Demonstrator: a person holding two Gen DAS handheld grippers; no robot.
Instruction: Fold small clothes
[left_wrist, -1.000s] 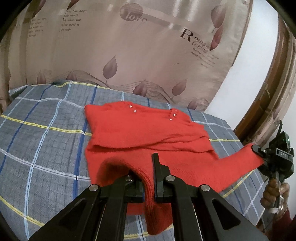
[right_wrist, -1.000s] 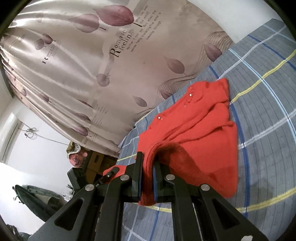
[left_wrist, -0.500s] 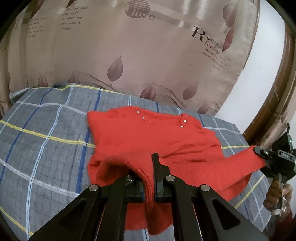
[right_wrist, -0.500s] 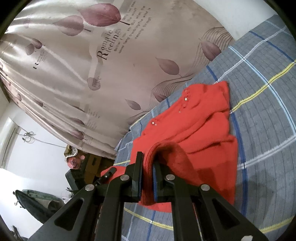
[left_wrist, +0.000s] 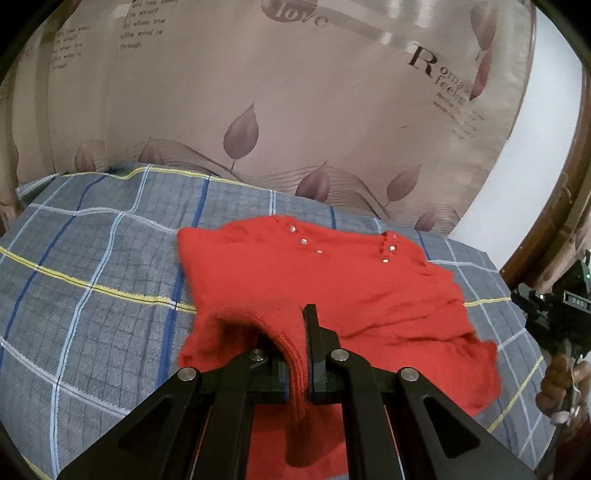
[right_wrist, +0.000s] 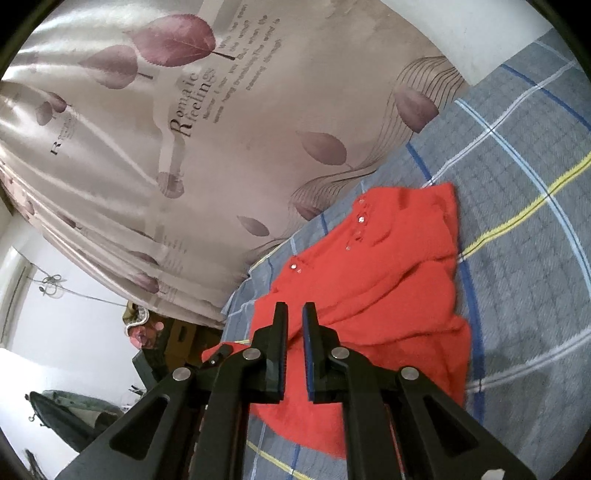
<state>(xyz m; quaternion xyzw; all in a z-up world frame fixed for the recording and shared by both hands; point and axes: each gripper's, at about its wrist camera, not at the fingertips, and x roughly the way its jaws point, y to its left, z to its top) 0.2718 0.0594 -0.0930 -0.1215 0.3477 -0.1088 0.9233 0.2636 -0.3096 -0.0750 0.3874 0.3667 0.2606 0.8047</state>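
A small red knitted sweater (left_wrist: 332, 280) with shiny studs at the neckline lies on the plaid bedspread (left_wrist: 92, 288); it also shows in the right wrist view (right_wrist: 384, 280). My left gripper (left_wrist: 297, 354) is shut on a fold of the sweater's near hem and holds it raised over the garment. My right gripper (right_wrist: 294, 332) is slightly open and empty, above the sweater's edge. It shows at the far right of the left wrist view (left_wrist: 554, 321), clear of the cloth.
A beige curtain (left_wrist: 295, 110) with leaf prints hangs behind the bed. A wooden frame (left_wrist: 554, 221) stands at the right. The bed's edge (right_wrist: 236, 306) drops off to the left, with boxes (right_wrist: 177, 339) beyond.
My right gripper has let go of the sweater's sleeve, which dropped onto the garment. My left gripper has carried the held hem forward toward the neckline.
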